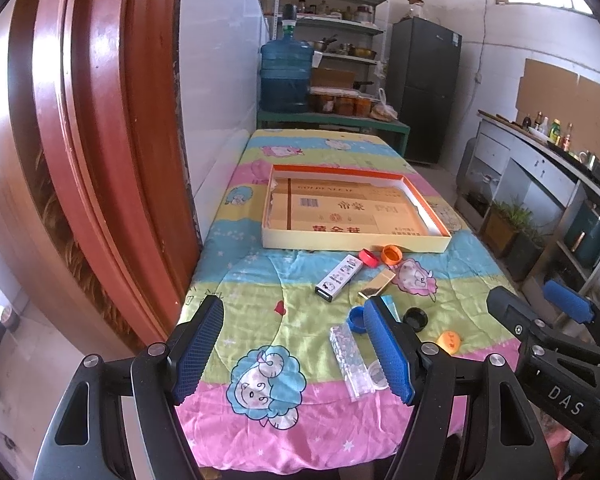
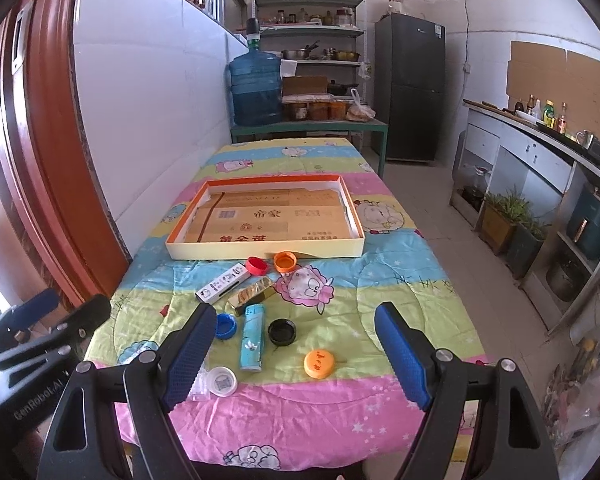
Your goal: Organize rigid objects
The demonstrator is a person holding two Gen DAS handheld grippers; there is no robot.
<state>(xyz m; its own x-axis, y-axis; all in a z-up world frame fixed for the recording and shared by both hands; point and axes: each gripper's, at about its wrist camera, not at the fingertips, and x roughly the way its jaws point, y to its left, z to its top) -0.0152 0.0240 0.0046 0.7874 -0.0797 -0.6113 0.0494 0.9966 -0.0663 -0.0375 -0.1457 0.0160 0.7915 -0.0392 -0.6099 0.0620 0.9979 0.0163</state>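
Both grippers hover at the near edge of the counter, over its cartoon-sheep cloth. The left gripper has its fingers wide apart, gripping nothing; the right gripper likewise, fingers spread and empty.

The landmark is the tray, a shallow box with an orange rim and cardboard lining, lying flat mid-counter. Just in front of its near wall sit a red cap and an orange cap, side by side, close to the wall. Nearer the grippers from there lies a white box, angled, with a gold box just beside it. Closer still come a blue cap, a light-blue lighter and a black cap in a loose row. Furthest from the tray, near the counter's front edge, are an orange lid, a clear cap and a clear case, the latter partly hidden by the right gripper's finger in the right view.

Nothing but cardboard lies inside the tray.
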